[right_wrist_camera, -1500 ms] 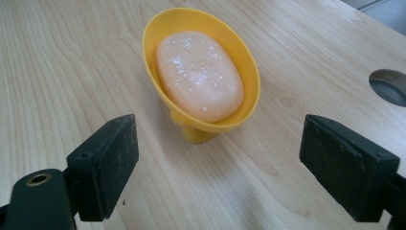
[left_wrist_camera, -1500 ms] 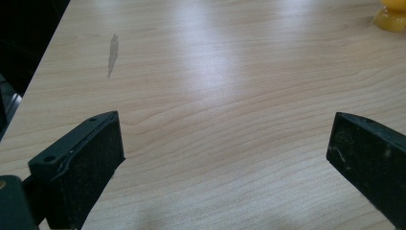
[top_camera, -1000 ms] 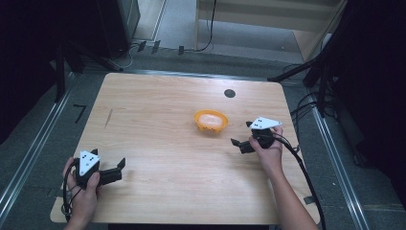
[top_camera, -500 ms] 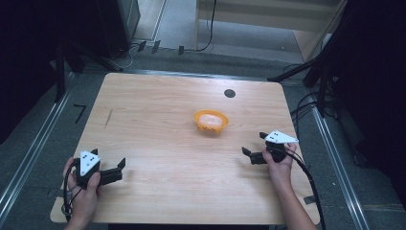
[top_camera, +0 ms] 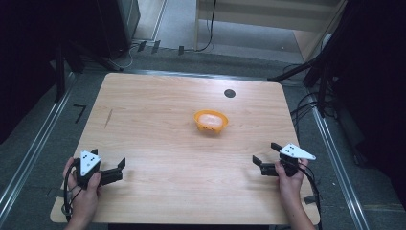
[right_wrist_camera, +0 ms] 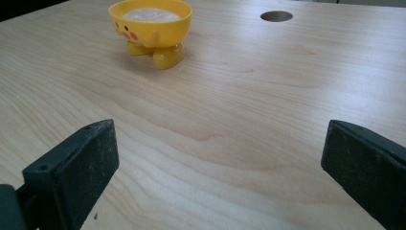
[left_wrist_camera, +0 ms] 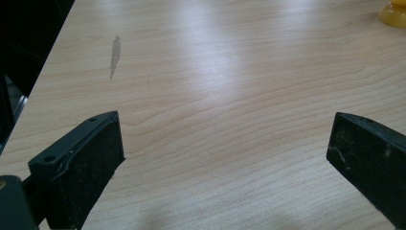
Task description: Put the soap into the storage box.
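A yellow duck-faced bowl (top_camera: 211,121) on small feet stands upright near the middle of the wooden table (top_camera: 158,120), with something pale inside it. My right gripper (top_camera: 266,153) rests low at the table's right front, open and empty, well short of the bowl (right_wrist_camera: 151,28), which sits far ahead and to the left between its jaws. My left gripper (top_camera: 107,160) lies at the left front corner, open with nothing between its fingers. An edge of the bowl (left_wrist_camera: 393,13) shows at the top right of the left gripper view.
A round dark hole (top_camera: 230,93) sits in the tabletop behind the bowl, also the hole (right_wrist_camera: 276,16) ahead of the right gripper. A grey streak (left_wrist_camera: 114,52) marks the wood at the left. Metal rails and cables run along the floor on both sides.
My right gripper has drawn back from beside the bowl toward the right front of the table. The left gripper and the bowl have stayed put.
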Available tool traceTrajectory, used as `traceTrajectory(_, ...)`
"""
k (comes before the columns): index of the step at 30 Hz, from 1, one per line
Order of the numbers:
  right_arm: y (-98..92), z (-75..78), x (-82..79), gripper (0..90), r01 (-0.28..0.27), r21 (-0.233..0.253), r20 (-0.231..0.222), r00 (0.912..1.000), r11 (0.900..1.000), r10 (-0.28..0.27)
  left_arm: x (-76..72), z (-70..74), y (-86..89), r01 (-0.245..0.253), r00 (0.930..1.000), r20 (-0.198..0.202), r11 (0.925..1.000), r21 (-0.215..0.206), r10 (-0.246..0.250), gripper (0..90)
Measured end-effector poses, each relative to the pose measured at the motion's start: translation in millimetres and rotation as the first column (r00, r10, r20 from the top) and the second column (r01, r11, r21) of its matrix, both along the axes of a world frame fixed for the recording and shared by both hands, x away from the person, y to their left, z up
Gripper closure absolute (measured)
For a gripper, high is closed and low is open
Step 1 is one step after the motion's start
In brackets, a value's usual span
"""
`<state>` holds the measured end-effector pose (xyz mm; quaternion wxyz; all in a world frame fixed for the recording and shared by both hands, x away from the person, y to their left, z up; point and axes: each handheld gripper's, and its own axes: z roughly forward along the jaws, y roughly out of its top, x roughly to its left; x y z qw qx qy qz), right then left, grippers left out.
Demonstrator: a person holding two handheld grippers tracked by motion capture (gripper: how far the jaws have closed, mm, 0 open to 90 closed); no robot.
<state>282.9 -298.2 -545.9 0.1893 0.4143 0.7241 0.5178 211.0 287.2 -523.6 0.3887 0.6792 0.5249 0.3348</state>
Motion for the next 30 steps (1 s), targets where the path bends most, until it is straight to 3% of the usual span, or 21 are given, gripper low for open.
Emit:
traceTrajectory(8,-17.4,-0.6,-20.5,0.0,0.043,-0.018,0.005,0.9991,0.999,-0.043,0.0,0.1,0.3,-0.005,1.0000,-0.002,1.0000,-0.004,0.005,0.0)
traceTrajectory(15,-23.0,-1.9,-35.6,0.0,0.008,-0.044,0.006,1.0000,0.999,-0.008,-0.1,0.0,0.8,-0.008,1.0000,-0.001,0.9999,-0.009,0.008,0.0)
traceTrajectory(20,-39.6,-2.7,-53.0,0.0,0.056,0.003,0.010,0.9984,0.998,-0.056,-0.3,0.1,1.4,-0.006,1.0000,-0.002,0.9999,-0.013,0.006,0.0)
traceTrajectory(24,-48.0,-3.1,-63.5,0.0,0.081,-0.003,0.020,0.9965,0.997,-0.081,-0.3,0.1,1.5,-0.004,1.0000,-0.003,0.9999,-0.015,0.004,0.0)
traceTrajectory(30,-52.6,-3.3,-65.9,0.0,0.098,0.024,0.021,0.9949,0.995,-0.098,0.0,0.0,2.2,-0.006,1.0000,-0.004,0.9997,-0.022,0.006,0.0)
